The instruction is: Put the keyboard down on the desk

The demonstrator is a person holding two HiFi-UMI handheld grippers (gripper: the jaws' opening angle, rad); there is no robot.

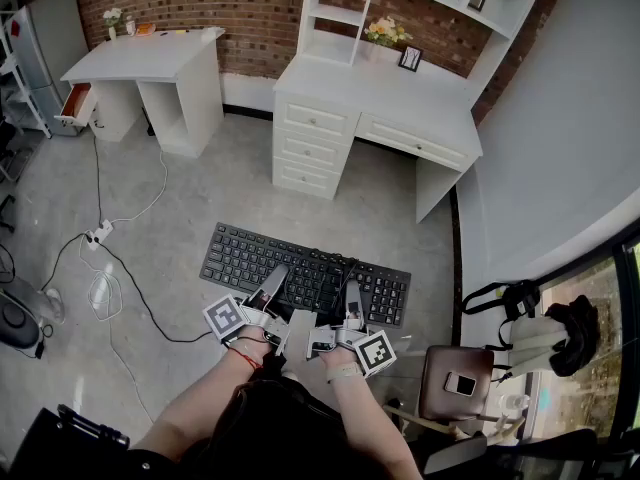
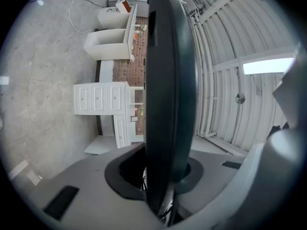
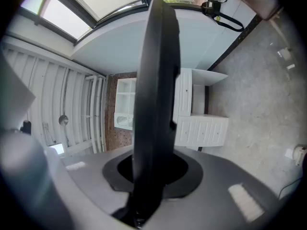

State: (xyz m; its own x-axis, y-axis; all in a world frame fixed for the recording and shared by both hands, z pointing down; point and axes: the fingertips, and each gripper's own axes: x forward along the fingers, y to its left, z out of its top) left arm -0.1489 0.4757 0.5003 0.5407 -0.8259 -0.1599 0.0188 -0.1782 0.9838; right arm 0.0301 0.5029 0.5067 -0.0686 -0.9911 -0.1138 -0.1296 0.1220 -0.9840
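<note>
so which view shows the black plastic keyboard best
Head view: the black plastic keyboard shows whole, keys visible. The left gripper view and right gripper view each show only its dark edge, clamped between the jaws.

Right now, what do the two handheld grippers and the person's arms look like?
The left gripper and right gripper match: pale grey bodies with long dark-grey jaws. Each carries a marker cube, white with black square patterns. The forearms are bare of sleeves, with a red band on the left wrist.

Keyboard (image 1: 250,253) in frt of desk (image 1: 400,103); smaller desk (image 1: 140,58) further L.
</note>
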